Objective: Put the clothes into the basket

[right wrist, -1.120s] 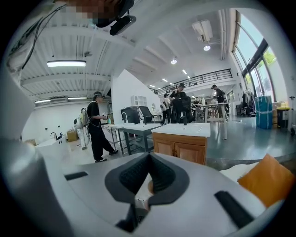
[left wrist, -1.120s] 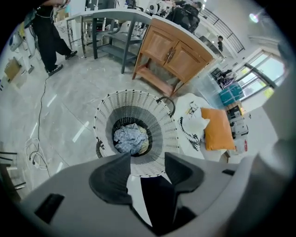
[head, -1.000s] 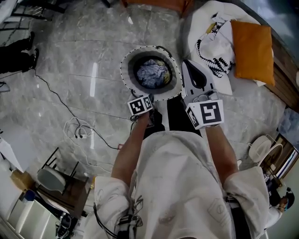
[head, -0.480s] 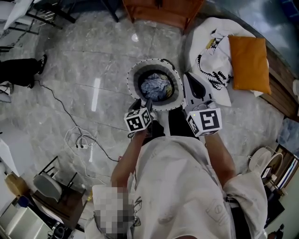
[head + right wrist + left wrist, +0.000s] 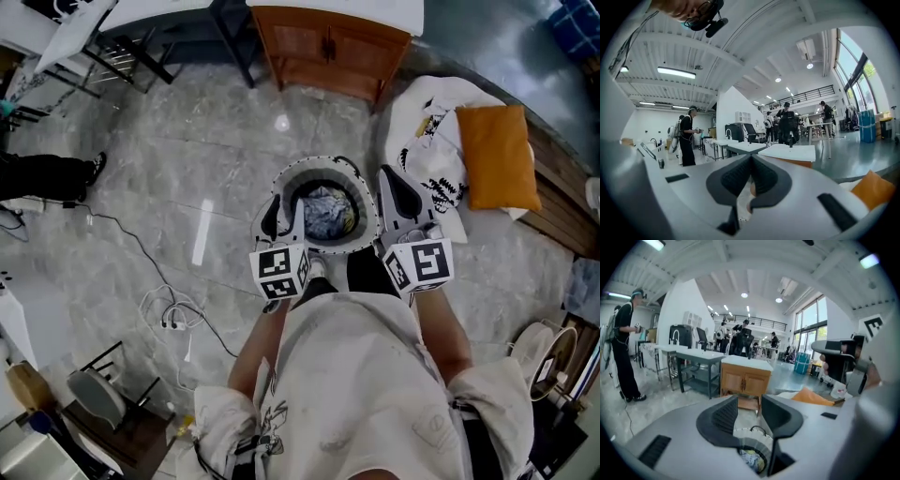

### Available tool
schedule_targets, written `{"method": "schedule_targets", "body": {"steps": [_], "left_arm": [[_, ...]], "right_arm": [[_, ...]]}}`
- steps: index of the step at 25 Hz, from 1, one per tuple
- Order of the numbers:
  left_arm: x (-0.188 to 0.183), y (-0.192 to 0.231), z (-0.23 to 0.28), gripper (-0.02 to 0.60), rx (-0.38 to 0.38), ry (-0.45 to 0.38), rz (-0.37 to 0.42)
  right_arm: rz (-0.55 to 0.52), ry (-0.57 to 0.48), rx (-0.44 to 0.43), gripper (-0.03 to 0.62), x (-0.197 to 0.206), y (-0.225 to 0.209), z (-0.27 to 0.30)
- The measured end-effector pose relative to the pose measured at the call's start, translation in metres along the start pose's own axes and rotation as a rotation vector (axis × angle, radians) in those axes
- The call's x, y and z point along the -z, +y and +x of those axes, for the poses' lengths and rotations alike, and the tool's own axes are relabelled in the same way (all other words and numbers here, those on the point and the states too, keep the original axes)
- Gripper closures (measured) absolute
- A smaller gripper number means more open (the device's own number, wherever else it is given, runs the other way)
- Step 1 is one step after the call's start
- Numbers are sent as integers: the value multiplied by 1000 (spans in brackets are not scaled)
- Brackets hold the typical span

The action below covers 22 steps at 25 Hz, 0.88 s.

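Observation:
A round basket with a white dotted rim (image 5: 323,165) stands on the floor in front of me, with blue-and-white clothes (image 5: 326,214) in it. My left gripper (image 5: 284,211) hangs over the basket's near left rim. Its jaws have just been closing but stand apart with nothing between them. In the left gripper view (image 5: 750,401) the basket (image 5: 751,439) and its clothes (image 5: 752,459) show through the gap. My right gripper (image 5: 387,176) hangs at the basket's right rim, shut with its tips touching and holding nothing (image 5: 751,158).
White garments with black print (image 5: 431,159) and an orange cushion (image 5: 497,155) lie on a padded surface to the right. A wooden cabinet (image 5: 328,42) stands beyond the basket. Cables (image 5: 169,309) trail over the marble floor at left, near a person's legs (image 5: 47,178).
Both grippers have risen, the left one more, and it has rolled from pointing down beside the basket to nearly level. The head view has tilted up, and the cabinet now shows.

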<state>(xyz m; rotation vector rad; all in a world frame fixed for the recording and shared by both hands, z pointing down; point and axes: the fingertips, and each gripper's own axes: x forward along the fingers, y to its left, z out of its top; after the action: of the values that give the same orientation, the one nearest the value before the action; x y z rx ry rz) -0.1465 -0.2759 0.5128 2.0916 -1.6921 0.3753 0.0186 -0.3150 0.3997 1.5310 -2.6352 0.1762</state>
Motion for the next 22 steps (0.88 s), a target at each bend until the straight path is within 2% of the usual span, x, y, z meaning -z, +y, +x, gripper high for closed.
{"method": "schedule_targets", "body": {"steps": [5,11,13,15,18,22], "left_arm": [[-73,-5,-36,440,-4,-183,132],[-147,-9,-80,462,-9,-384,227],[-162,-11,-92,473,-30,-425,268],[-172,-11,-101,492,-45,-443,265],[-185,-9,-110,521,-29,-479,221],[-204,-10,-116,577,-6,-520,232]], "right_arm": [[-24,-113,17,606,-48,12,-18],[-54,-195,63,606,-97,19,-30],[-68,-209,76,606,-107,21,-35],[-75,-224,87,606,-116,20,-40],[-85,-242,105,606,-125,15,-45],[-98,-241,129,606,-135,11,-46]]}}
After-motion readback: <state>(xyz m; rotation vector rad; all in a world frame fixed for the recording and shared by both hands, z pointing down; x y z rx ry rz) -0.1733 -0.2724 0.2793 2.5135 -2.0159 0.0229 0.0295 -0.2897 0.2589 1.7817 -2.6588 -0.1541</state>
